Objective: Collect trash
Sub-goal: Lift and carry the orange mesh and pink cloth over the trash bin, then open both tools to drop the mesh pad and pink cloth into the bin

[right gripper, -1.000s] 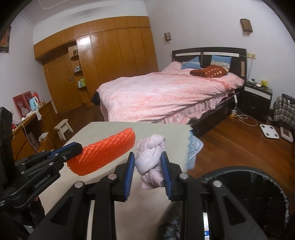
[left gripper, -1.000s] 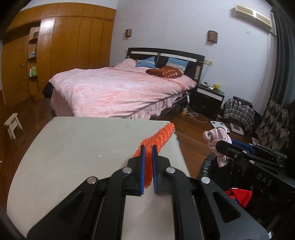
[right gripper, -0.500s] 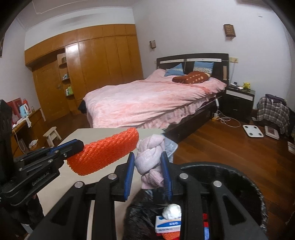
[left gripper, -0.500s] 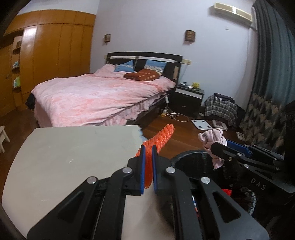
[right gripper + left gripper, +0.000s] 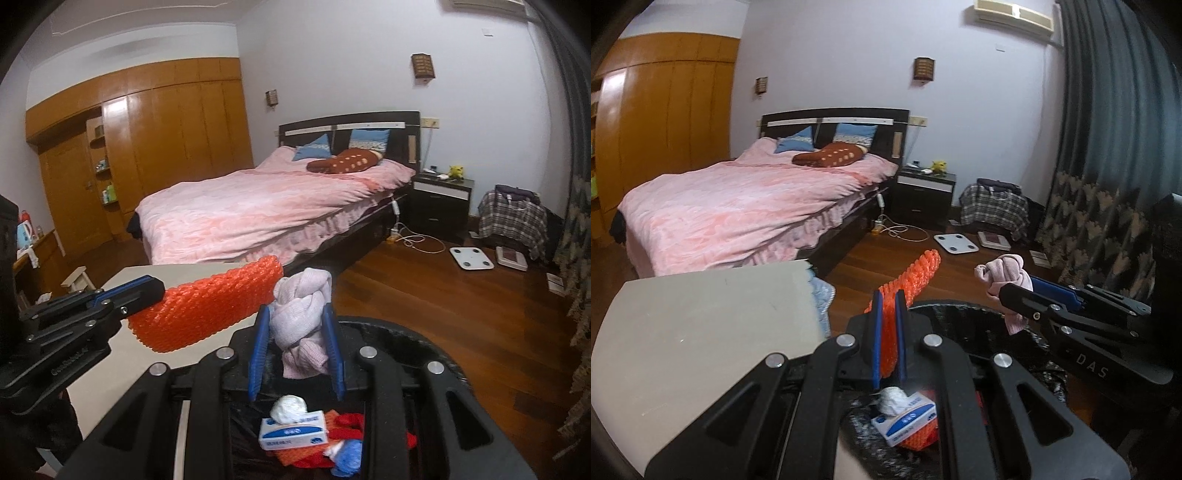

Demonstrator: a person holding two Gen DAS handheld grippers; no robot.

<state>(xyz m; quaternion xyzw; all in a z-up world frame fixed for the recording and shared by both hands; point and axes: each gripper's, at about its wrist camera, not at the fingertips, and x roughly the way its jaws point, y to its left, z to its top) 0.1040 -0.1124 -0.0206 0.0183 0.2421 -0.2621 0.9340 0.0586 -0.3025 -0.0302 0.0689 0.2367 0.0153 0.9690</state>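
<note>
My left gripper (image 5: 888, 334) is shut on an orange foam net sleeve (image 5: 912, 275), which also shows in the right wrist view (image 5: 207, 306). My right gripper (image 5: 297, 352) is shut on a knotted pink cloth (image 5: 301, 310), seen too in the left wrist view (image 5: 1003, 275). Both hold their items above a black-lined trash bin (image 5: 964, 325) (image 5: 410, 339). Inside the bin lie a tissue box (image 5: 293, 430), a crumpled white tissue (image 5: 290, 404) and red, orange and blue scraps.
A grey table (image 5: 701, 325) stands left of the bin. Beyond are a pink bed (image 5: 750, 206), a black nightstand (image 5: 923, 195), a white scale (image 5: 955, 243) on the wooden floor, and dark curtains (image 5: 1108, 147) at right.
Both grippers moved right off the table and now hang over the trash bin, still holding the sleeve and the cloth. The bin's contents have come into view.
</note>
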